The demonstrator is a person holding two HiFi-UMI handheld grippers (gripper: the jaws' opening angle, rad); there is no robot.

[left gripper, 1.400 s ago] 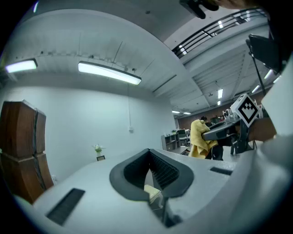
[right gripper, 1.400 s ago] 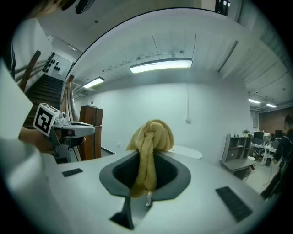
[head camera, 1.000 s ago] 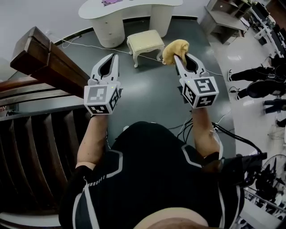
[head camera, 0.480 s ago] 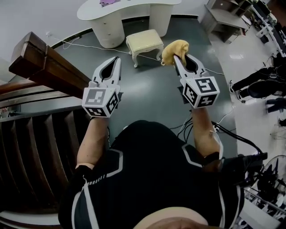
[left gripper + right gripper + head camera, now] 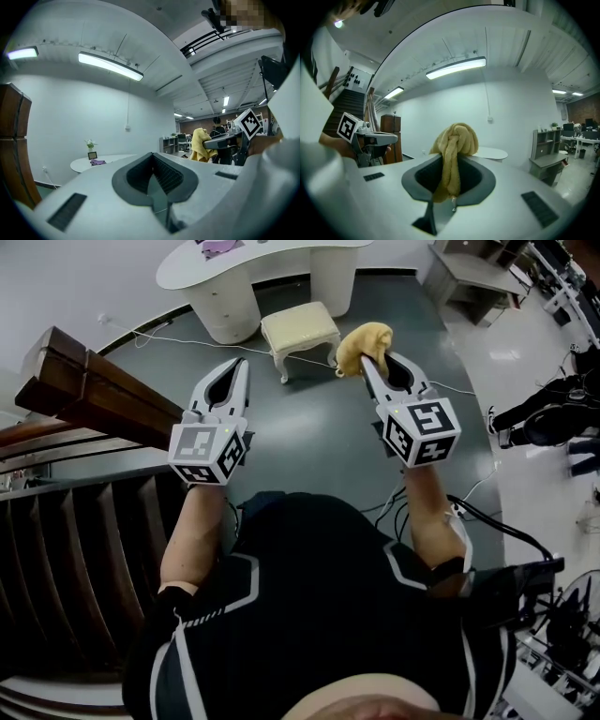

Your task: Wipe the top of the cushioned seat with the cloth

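Observation:
A cream cushioned seat [image 5: 300,330] with pale carved legs stands on the dark floor ahead, in front of a white curved desk [image 5: 253,268]. My right gripper [image 5: 367,357] is shut on a yellow cloth [image 5: 361,341], which bunches above its tips; the right gripper view shows the cloth [image 5: 453,154] pinched between the jaws. My left gripper [image 5: 236,367] is held level beside it, shut with nothing in it; in the left gripper view its jaws [image 5: 152,180] meet. Both grippers hang well short of the seat.
A brown wooden stair rail [image 5: 89,395] and dark steps lie at the left. Cables [image 5: 469,512] trail across the floor to the right. Grey shelving [image 5: 464,268] stands at the back right, with people's legs [image 5: 548,418] at the right edge.
The view has shifted slightly forward; both grippers keep their pose and the cloth stays gripped. The seat sits a little closer to the left gripper in the head view.

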